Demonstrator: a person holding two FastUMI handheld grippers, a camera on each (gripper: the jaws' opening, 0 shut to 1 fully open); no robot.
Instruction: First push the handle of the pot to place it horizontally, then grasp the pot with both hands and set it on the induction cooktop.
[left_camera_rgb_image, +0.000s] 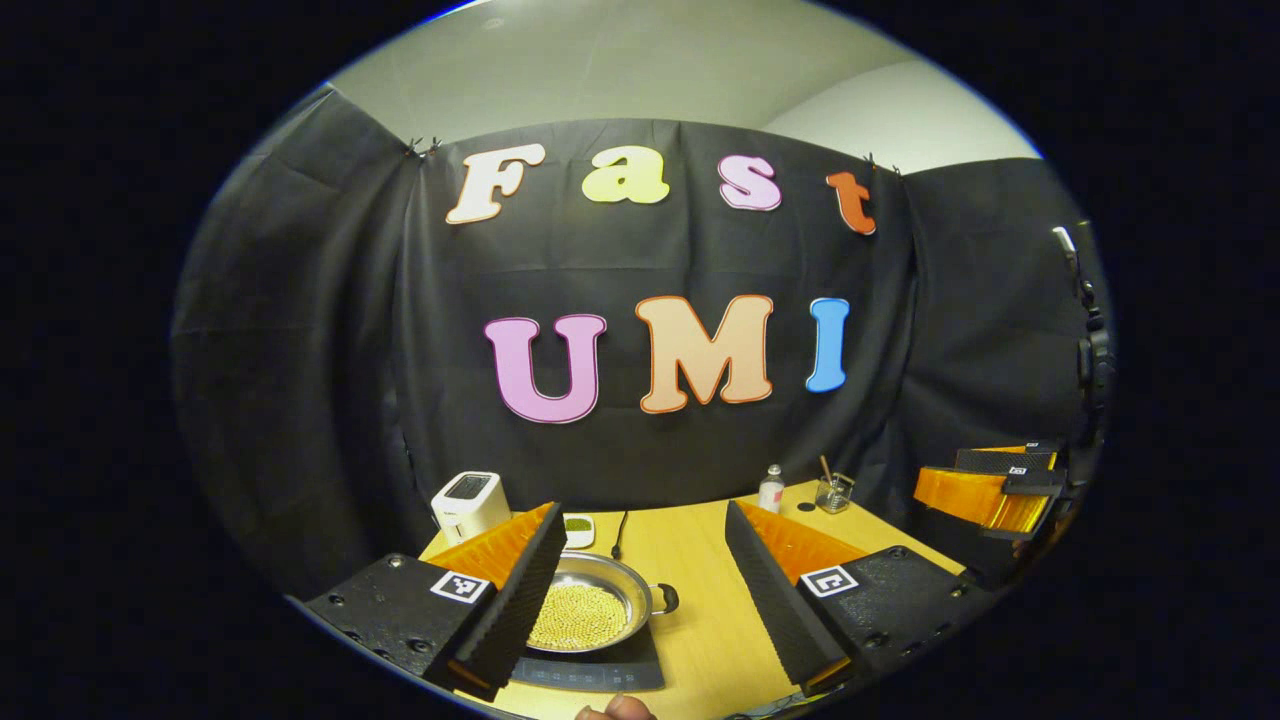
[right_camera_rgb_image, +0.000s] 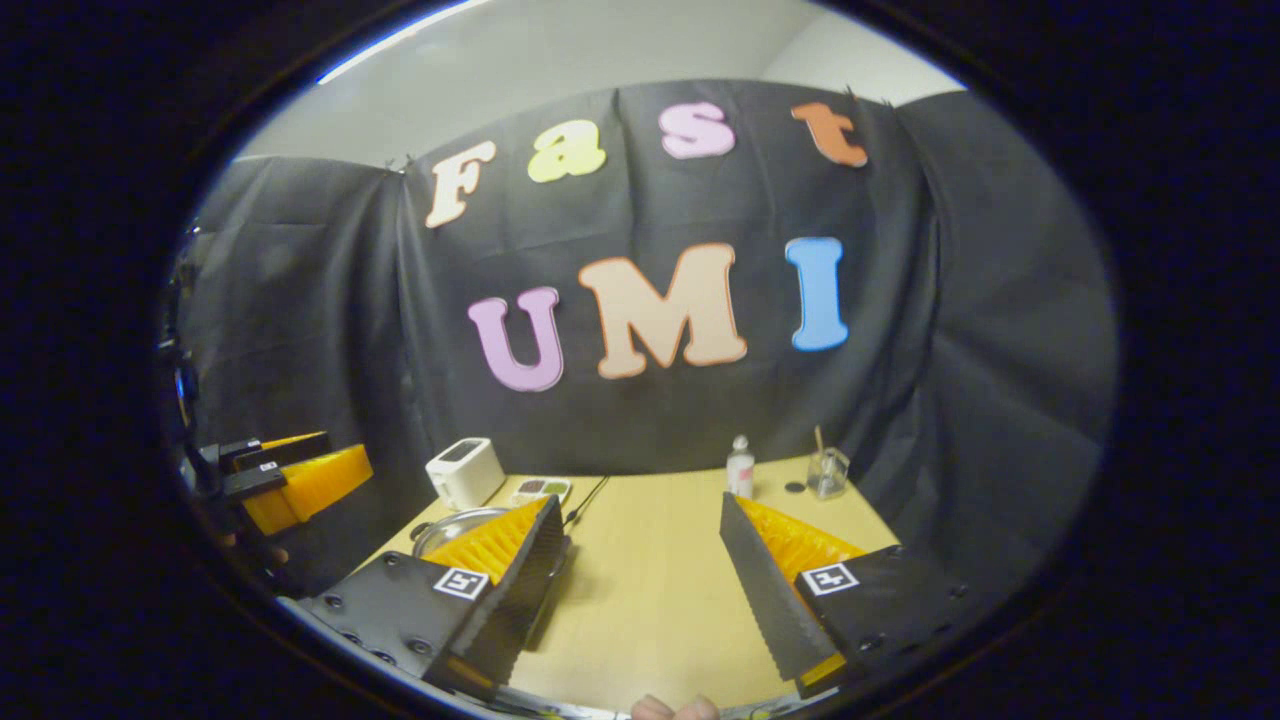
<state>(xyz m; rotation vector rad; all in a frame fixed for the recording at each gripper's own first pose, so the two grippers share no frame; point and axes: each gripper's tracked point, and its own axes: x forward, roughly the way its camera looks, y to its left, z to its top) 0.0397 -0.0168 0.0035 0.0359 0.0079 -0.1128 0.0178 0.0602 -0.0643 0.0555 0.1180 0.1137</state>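
Pot (left_camera_rgb_image: 590, 607): sits on the induction cooktop (left_camera_rgb_image: 600, 672) near the worktop's (left_camera_rgb_image: 690, 600) front edge, filled with yellow beads.
Left hand-held gripper (left_camera_rgb_image: 640, 590): open, holding nothing, above the pot.
Right hand-held gripper (right_camera_rgb_image: 640, 580): open, over bare worktop.
Back edge: toaster (right_camera_rgb_image: 465, 472), bottle (right_camera_rgb_image: 740, 466), glass jar (right_camera_rgb_image: 828, 472).

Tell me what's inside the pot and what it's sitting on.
The pot holds small yellowish beads and sits on the dark cooktop. The left gripper's finger hides the pot's left side.
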